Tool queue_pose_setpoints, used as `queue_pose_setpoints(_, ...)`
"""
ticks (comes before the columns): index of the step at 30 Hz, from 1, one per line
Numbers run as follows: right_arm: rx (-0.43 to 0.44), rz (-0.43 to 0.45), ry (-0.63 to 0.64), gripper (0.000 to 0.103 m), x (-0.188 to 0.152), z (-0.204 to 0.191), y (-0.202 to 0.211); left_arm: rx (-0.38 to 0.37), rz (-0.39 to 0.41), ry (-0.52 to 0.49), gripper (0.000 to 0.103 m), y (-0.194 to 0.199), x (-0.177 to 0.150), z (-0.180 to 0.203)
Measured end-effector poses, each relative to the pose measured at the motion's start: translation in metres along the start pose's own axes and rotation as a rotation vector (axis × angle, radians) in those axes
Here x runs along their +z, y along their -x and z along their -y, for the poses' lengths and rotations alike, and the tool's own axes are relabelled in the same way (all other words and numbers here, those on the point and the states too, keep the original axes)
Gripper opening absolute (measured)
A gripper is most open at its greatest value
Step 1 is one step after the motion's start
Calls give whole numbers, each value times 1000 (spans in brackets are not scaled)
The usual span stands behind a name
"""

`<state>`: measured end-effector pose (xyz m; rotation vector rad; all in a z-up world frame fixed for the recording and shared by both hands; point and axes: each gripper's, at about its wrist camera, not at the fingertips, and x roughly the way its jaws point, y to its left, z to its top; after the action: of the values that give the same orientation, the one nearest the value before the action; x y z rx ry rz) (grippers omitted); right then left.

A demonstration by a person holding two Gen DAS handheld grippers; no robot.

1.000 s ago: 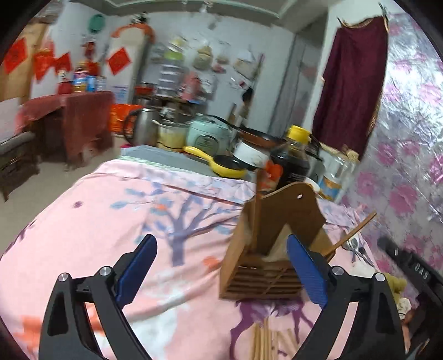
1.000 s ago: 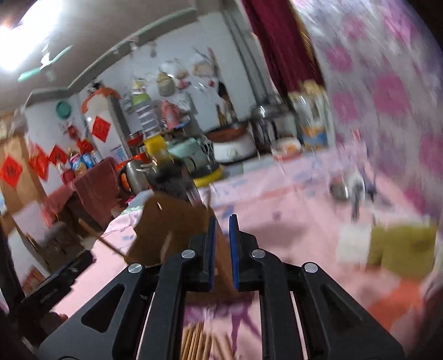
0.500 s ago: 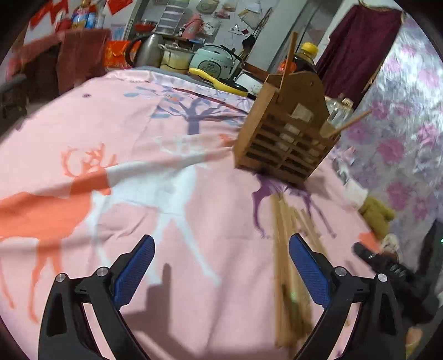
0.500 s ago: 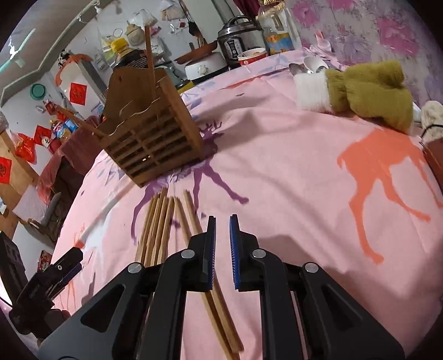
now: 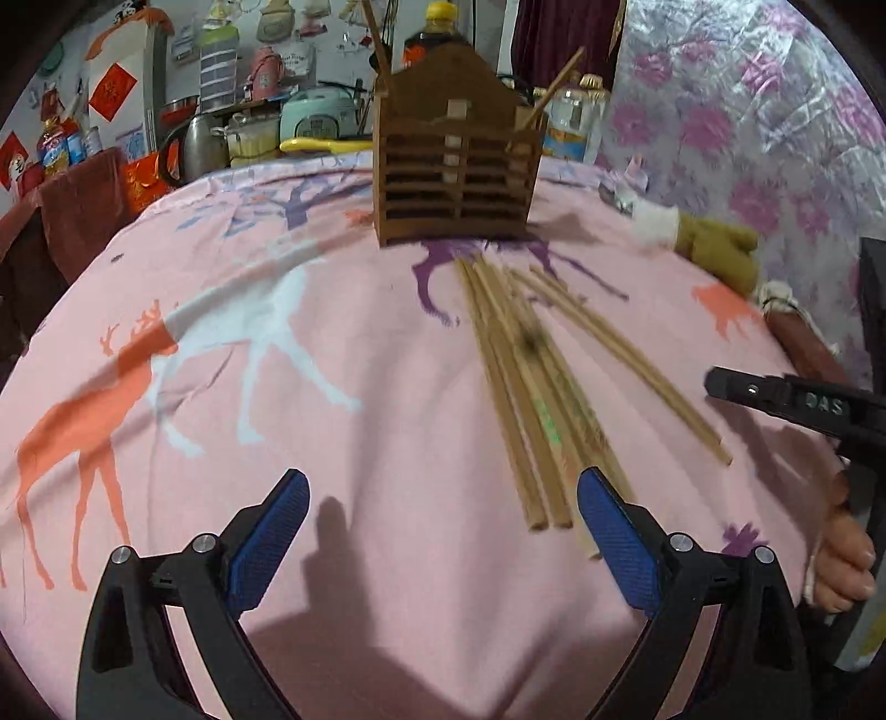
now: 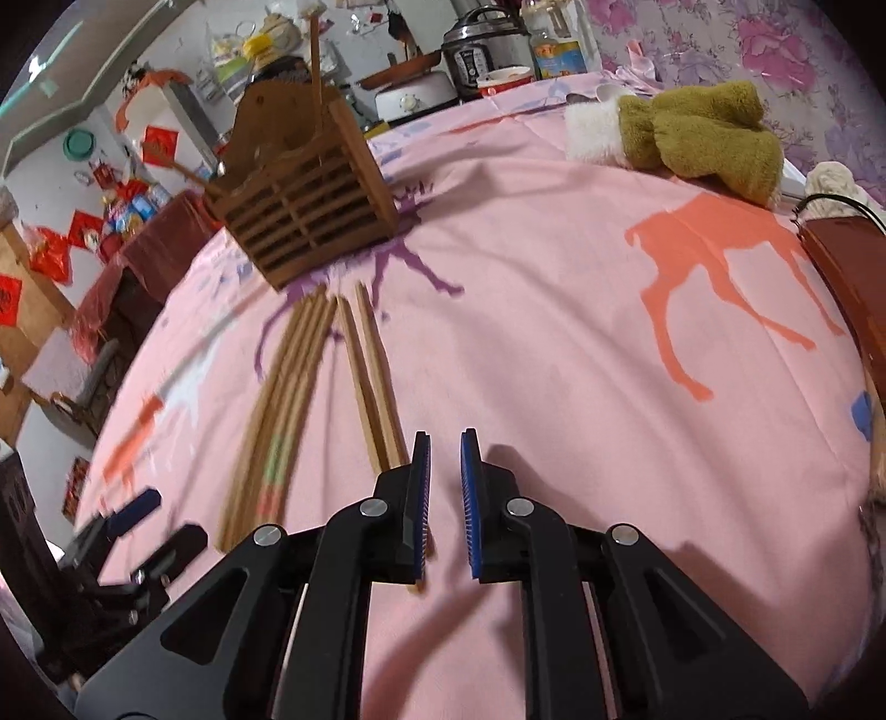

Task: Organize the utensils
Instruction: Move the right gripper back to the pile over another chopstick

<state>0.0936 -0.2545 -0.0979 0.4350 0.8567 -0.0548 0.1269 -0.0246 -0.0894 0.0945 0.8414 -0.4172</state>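
Several wooden chopsticks [image 5: 526, 382] lie in a loose bundle on the pink deer-print tablecloth [image 5: 277, 360]; they also show in the right wrist view [image 6: 310, 382]. Behind them stands a brown slatted wooden utensil holder [image 5: 457, 171], also in the right wrist view [image 6: 307, 205], with two chopsticks sticking out of it. My left gripper [image 5: 440, 531] is wide open and empty, low over the cloth, its right finger beside the near chopstick ends. My right gripper [image 6: 443, 498] has its jaws nearly together with a narrow gap, nothing between them, just right of two separate chopsticks [image 6: 374, 382].
An olive and white plush cloth [image 6: 692, 133] lies at the far right of the table. A dark red-brown object [image 6: 847, 260] sits at the right edge. Pots, a rice cooker [image 6: 482, 44] and bottles crowd the counter behind the table.
Both grippers have dropped from high, near the holder, and pulled back to the near ends of the chopsticks. The left stayed wide open, the right stayed nearly closed.
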Motion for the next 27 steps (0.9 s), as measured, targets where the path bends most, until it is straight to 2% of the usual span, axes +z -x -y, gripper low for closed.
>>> queue_pose_setpoints(5,-14,-4,12,12,-8,6,0,-37,-18,62,96,-2,1,-14)
queue_pose_setpoints(9,-28,5,34,13,-10,2,0,-29,-16,25,96,-1,1,-7)
queue_pose_setpoints(13,-29,7,35,14,-10,1,0,17,-61,-9,96,-8,2,-2)
queue_pose_setpoints(16,-30,11,35,14,-10,1,1,101,-96,-19,97,-14,3,-3)
queue_pose_setpoints(18,-34,19,37,15,-10,1,3,129,-100,-4,99,-16,4,-8)
queue_pose_setpoints(22,-33,36,42,15,-9,0,8,168,-99,56,99,-14,6,-22)
queue_pose_setpoints(27,-21,26,108,14,-18,-8,11,171,-83,62,99,-11,4,-23)
